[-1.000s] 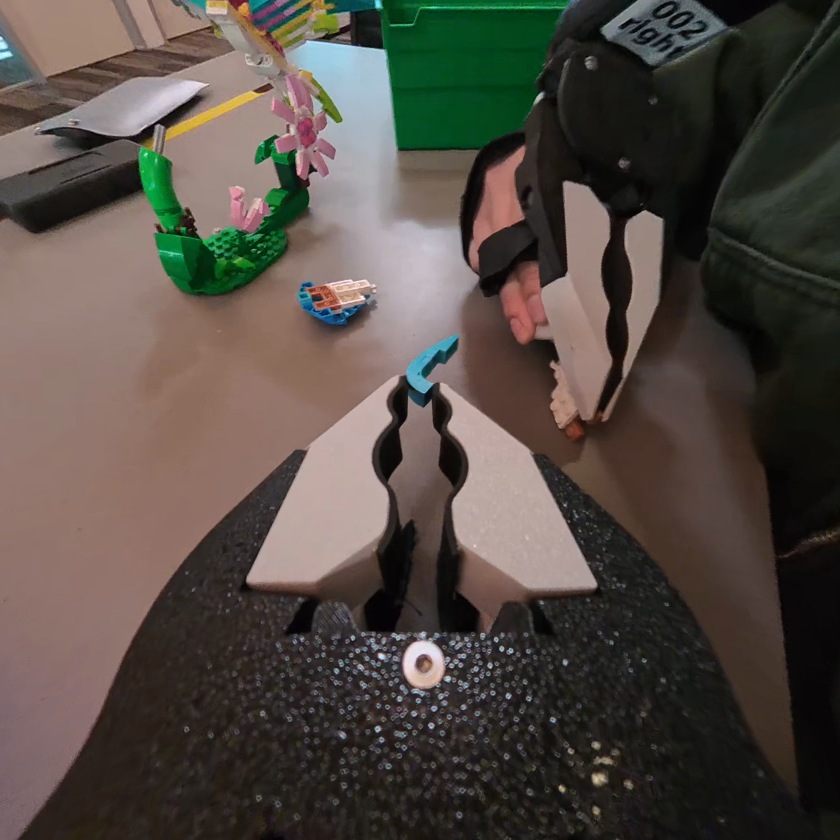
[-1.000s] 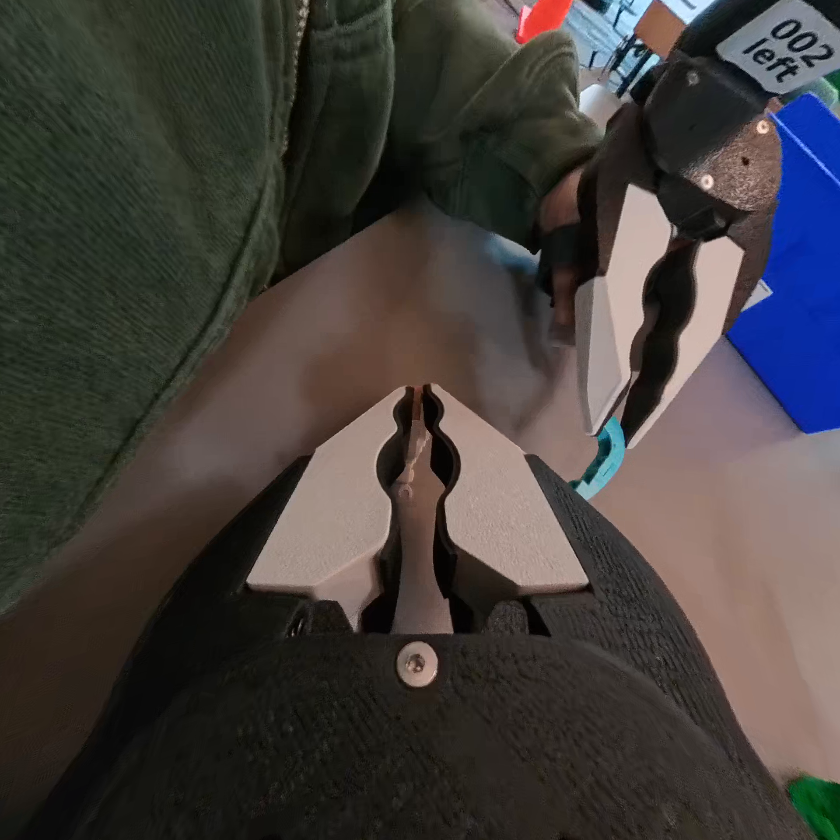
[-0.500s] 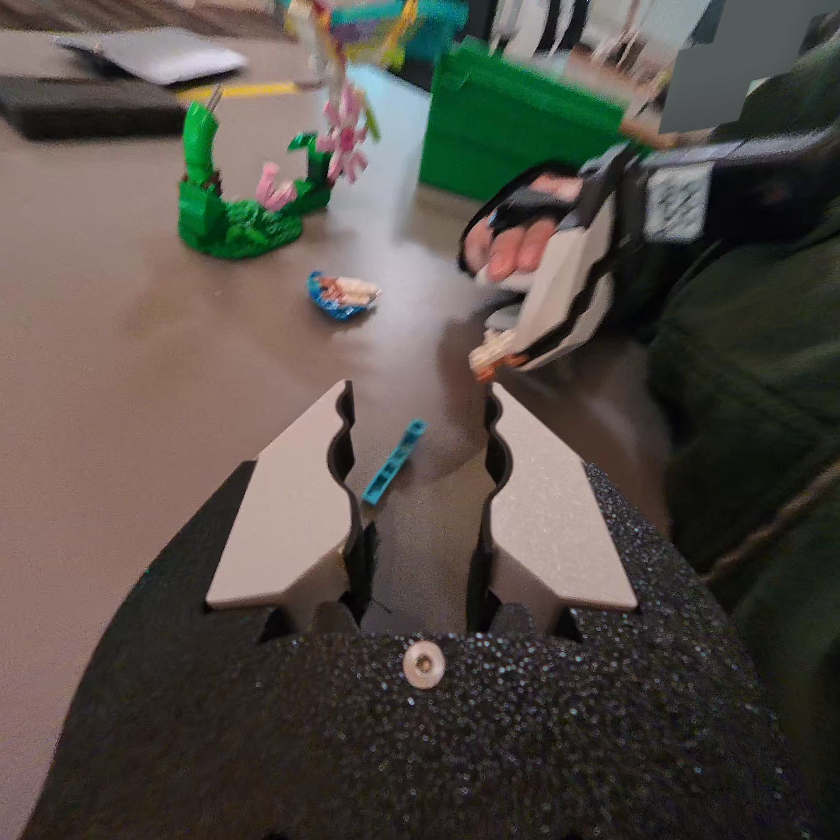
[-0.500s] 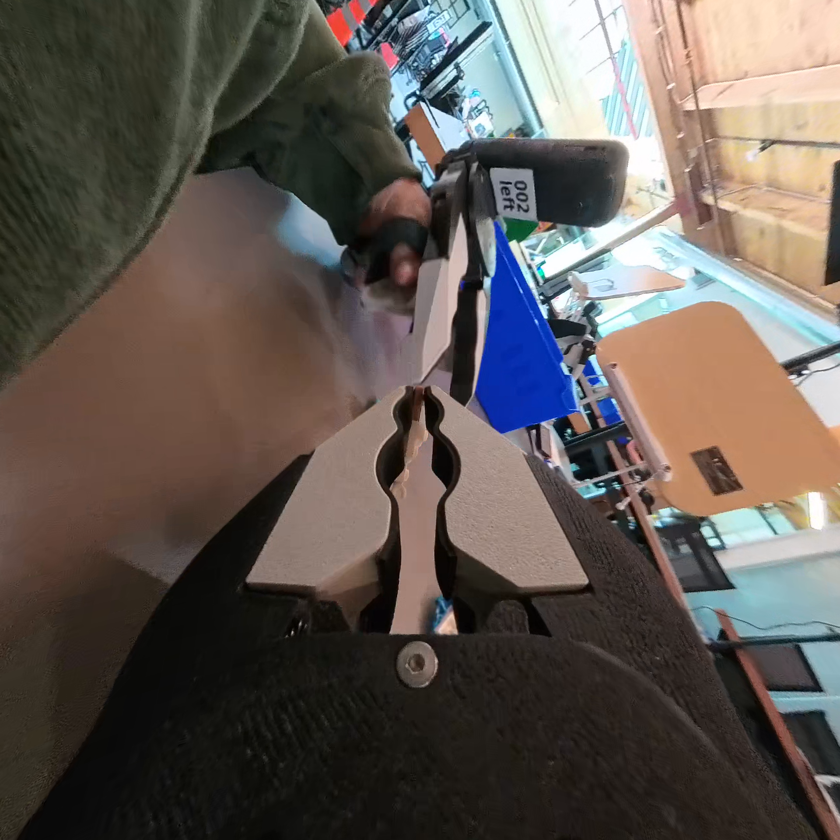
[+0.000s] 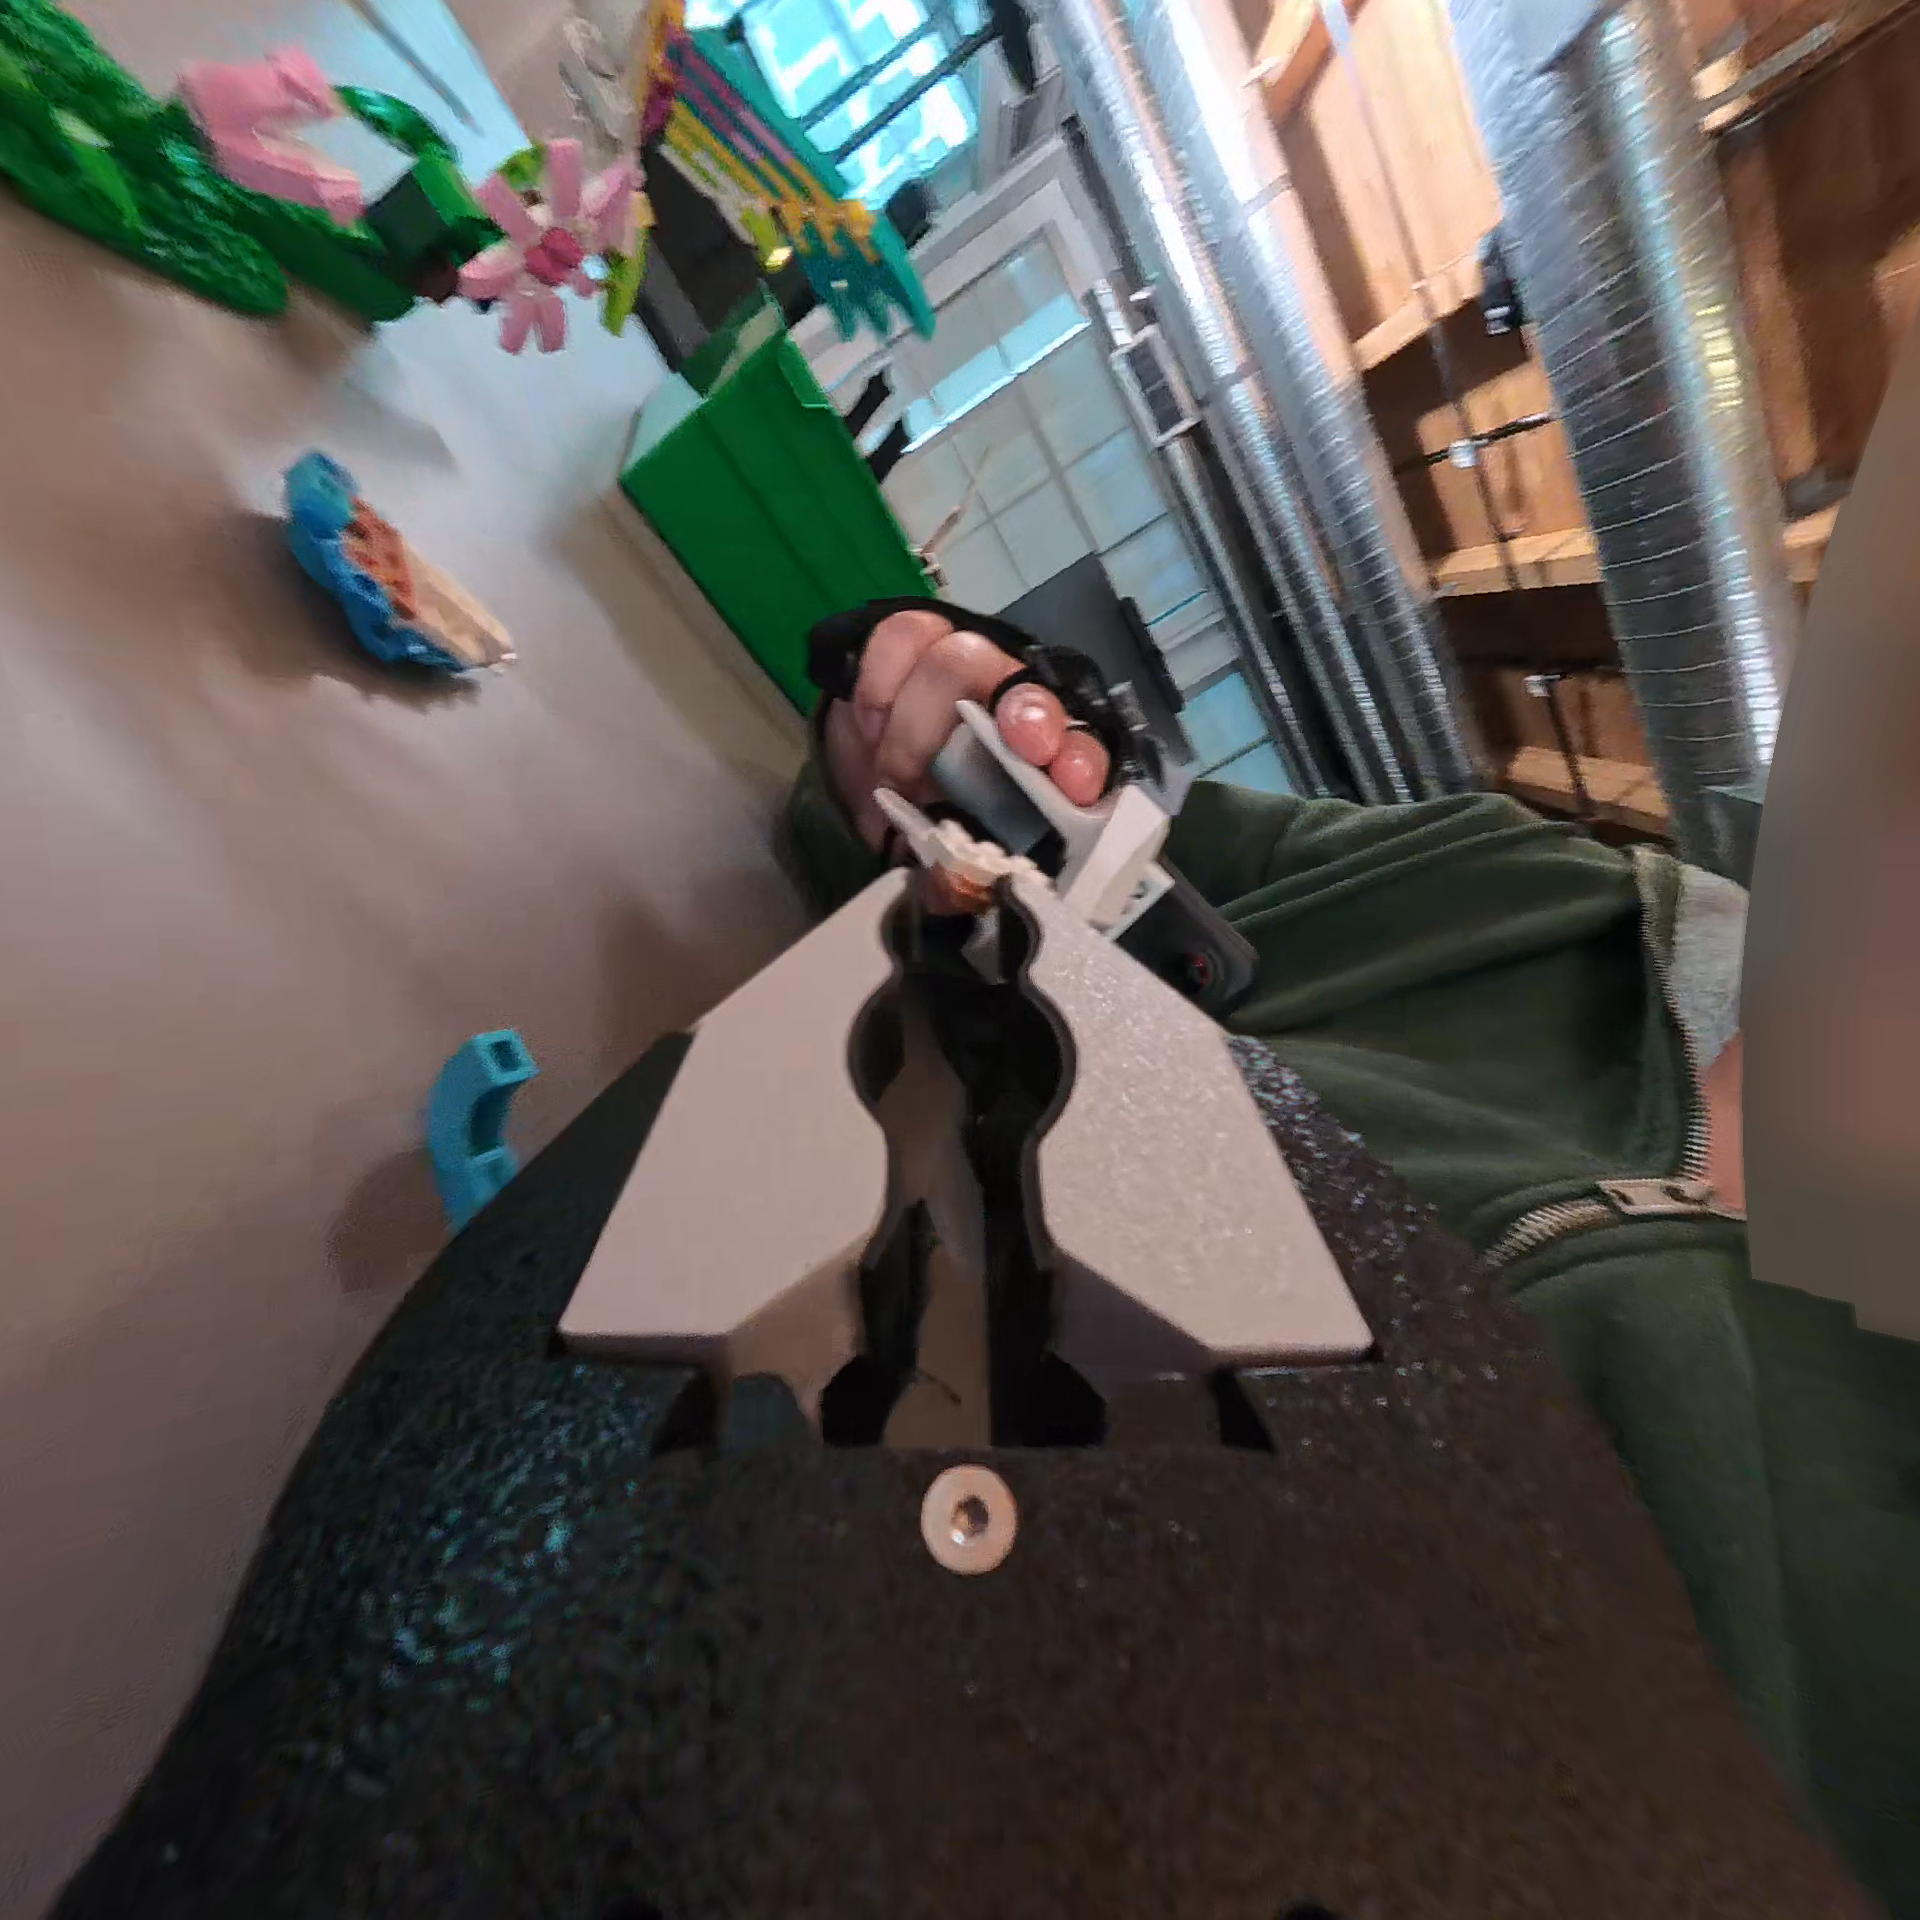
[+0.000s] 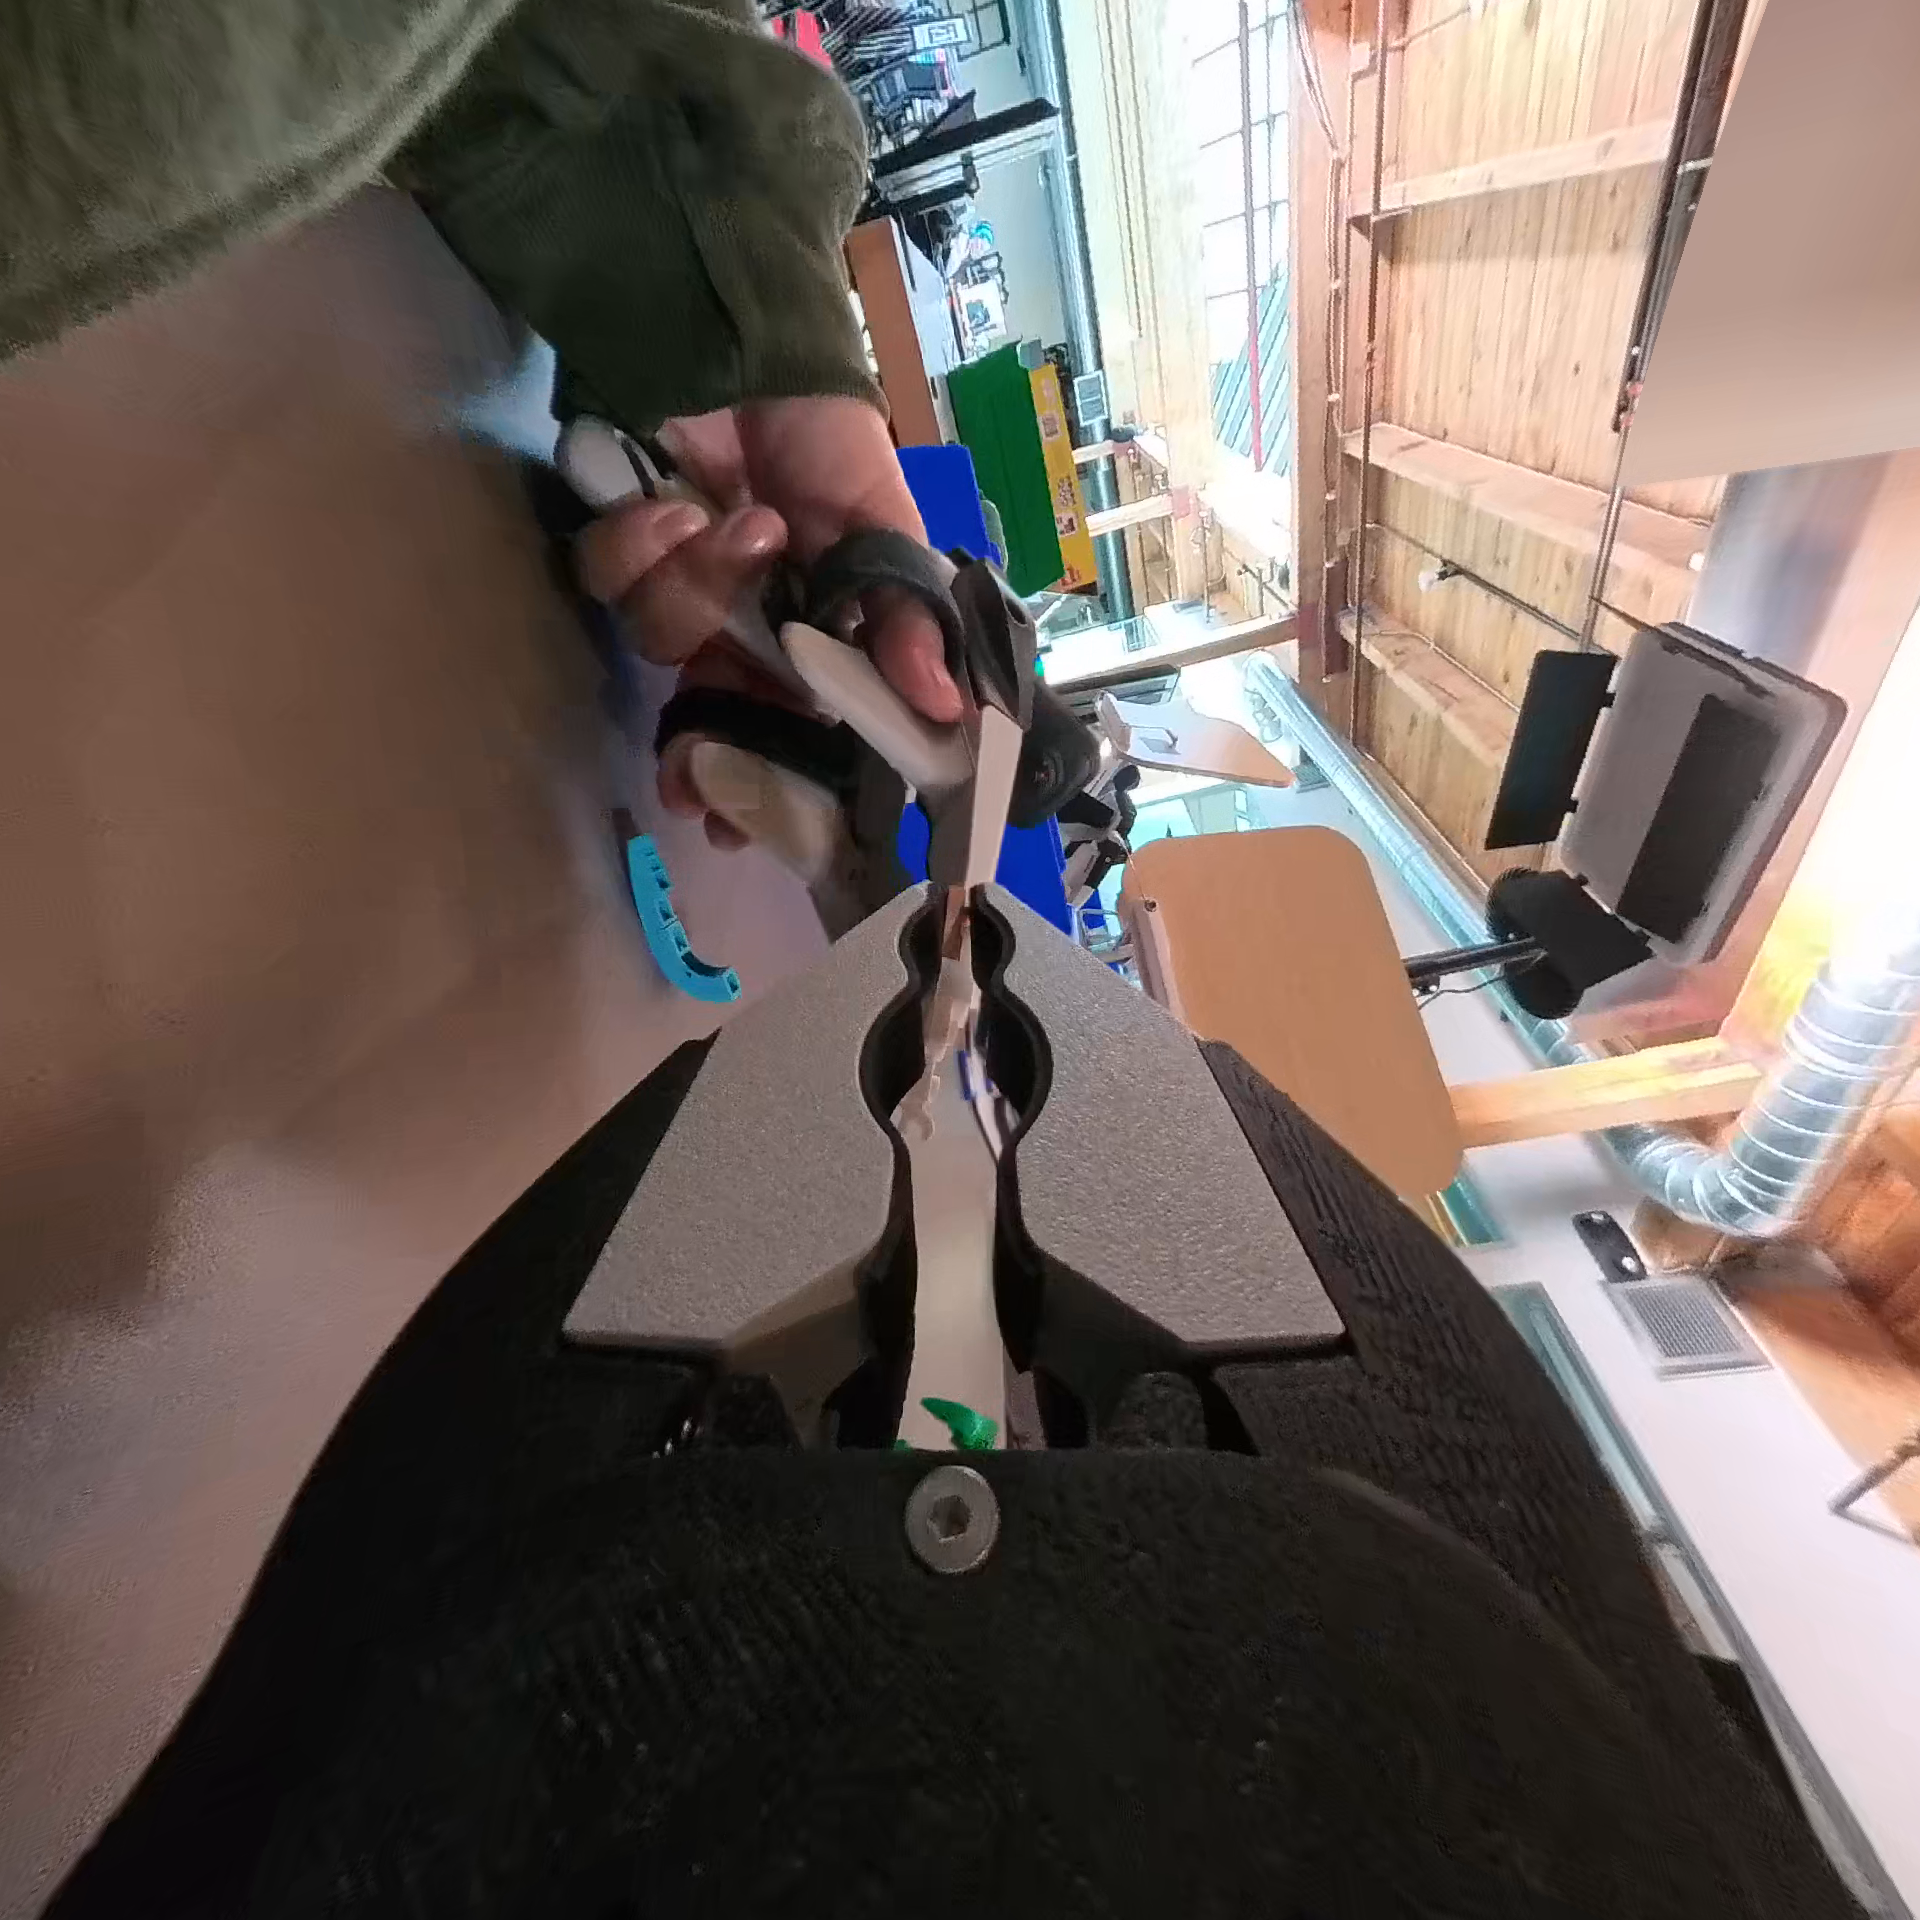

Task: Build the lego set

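My right gripper (image 6: 961, 914) is shut on a small white-and-brown brick piece (image 6: 940, 1023), held up off the table. My left gripper (image 5: 961, 904) faces it tip to tip, its jaws closed to a narrow gap on the other end of that same piece (image 5: 951, 868). The left gripper's finger (image 6: 987, 790) shows edge-on in the right wrist view. A teal curved brick (image 5: 473, 1122) lies loose on the brown table (image 5: 208, 831), to the left of my left gripper; it also shows in the right wrist view (image 6: 665, 935).
A small blue, orange and white brick assembly (image 5: 384, 582) lies farther off on the table. A green brick plant with pink flowers (image 5: 156, 187) stands beyond it. A green bin (image 5: 769, 520) sits at the table's far side. The person's green sleeves are close on both sides. Both grippers' tips are close together, under 4 cm apart.
My left gripper opened and left the teal curved brick on the table, then rose, tilted and closed on the piece in my right gripper. My right gripper lifted to meet it.
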`<move>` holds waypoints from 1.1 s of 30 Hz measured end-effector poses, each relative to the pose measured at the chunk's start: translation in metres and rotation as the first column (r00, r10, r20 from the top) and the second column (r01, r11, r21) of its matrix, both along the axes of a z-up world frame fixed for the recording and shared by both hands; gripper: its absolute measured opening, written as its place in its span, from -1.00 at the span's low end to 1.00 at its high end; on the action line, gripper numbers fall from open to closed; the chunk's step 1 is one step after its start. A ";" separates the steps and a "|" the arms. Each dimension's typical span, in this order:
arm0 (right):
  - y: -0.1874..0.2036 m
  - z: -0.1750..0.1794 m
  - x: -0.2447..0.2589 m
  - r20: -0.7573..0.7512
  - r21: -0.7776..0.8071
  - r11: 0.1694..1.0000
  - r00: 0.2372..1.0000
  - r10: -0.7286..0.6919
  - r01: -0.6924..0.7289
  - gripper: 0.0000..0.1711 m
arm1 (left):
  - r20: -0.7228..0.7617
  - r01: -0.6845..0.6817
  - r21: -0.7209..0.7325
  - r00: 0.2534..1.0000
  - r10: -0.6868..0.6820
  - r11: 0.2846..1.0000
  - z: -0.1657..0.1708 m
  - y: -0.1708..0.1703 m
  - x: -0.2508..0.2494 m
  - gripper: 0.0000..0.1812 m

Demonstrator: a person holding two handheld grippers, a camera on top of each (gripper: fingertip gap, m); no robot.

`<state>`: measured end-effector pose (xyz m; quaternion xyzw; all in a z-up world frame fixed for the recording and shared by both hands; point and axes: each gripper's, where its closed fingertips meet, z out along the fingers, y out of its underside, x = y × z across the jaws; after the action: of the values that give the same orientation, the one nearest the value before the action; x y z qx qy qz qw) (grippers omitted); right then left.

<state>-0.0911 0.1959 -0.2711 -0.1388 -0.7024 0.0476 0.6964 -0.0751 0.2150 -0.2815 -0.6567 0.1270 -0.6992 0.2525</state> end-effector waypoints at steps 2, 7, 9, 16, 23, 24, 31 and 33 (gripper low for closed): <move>-0.003 0.002 0.000 -0.004 0.006 1.000 1.000 0.008 -0.008 -0.99 | 0.020 -0.001 0.027 1.000 0.001 1.000 0.005 -0.002 0.001 -0.95; 0.006 0.006 0.000 -0.037 -0.207 0.978 0.999 -0.019 0.011 -0.66 | -0.162 -0.127 0.311 0.970 0.184 0.942 0.003 0.009 -0.013 -0.98; 0.018 0.007 0.001 -0.015 -0.394 0.918 0.999 -0.051 0.041 -0.49 | -0.294 -0.124 0.446 0.915 0.276 0.887 -0.003 0.013 -0.019 -0.98; 0.027 -0.026 -0.007 0.245 -0.434 0.868 0.959 -0.143 0.240 -0.68 | -0.404 -0.057 0.519 0.863 0.303 0.853 -0.011 0.010 -0.012 -0.99; 0.021 -0.026 0.002 0.241 -0.728 0.663 0.970 0.010 0.174 -0.50 | -0.443 0.108 0.713 0.835 0.326 0.693 -0.014 -0.004 -0.013 -1.00; 0.014 -0.026 0.005 0.236 -0.794 0.592 0.967 0.093 0.137 -0.59 | -0.431 0.135 0.745 0.844 0.318 0.653 -0.013 -0.009 -0.011 -1.00; -0.010 -0.030 0.017 0.222 -0.890 0.452 0.921 0.319 0.058 -0.92 | -0.416 0.241 0.807 0.880 0.230 0.539 -0.013 -0.033 -0.003 -1.00; -0.004 -0.031 0.015 0.231 -0.869 0.491 0.934 0.274 0.071 -0.92 | -0.415 0.200 0.779 0.875 0.250 0.594 -0.014 -0.026 -0.006 -0.99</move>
<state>-0.0764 0.1918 -0.3022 -0.4326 -0.6986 0.4101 0.3959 -0.0808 0.1894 -0.2955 -0.6256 0.4772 -0.3746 0.4904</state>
